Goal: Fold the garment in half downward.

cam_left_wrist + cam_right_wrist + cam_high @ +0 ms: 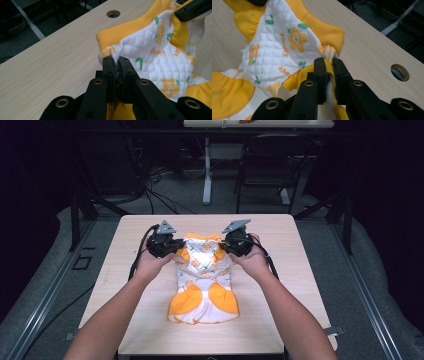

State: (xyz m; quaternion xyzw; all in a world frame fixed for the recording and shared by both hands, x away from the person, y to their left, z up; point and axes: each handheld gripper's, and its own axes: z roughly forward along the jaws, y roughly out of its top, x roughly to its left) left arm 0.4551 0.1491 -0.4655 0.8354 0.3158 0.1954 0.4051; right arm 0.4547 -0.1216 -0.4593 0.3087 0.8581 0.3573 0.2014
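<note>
Now I hold the small quilted white-and-orange flower-print garment (202,279) by its far corners, left gripper (116,65) and right gripper (329,67) each pinching its fabric, probably to spread it flat on the pale wooden table (280,260).

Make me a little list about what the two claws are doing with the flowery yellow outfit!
Thing: small yellow and white quilted garment with a flower print
Where: on the wooden table, far end lifted, near end lying flat
Left claw: shut on the garment's edge by the yellow ribbed band
Right claw: shut on the garment's opposite edge
Cloth between them: held up and spread
Table extra: round hole in the tabletop
</note>
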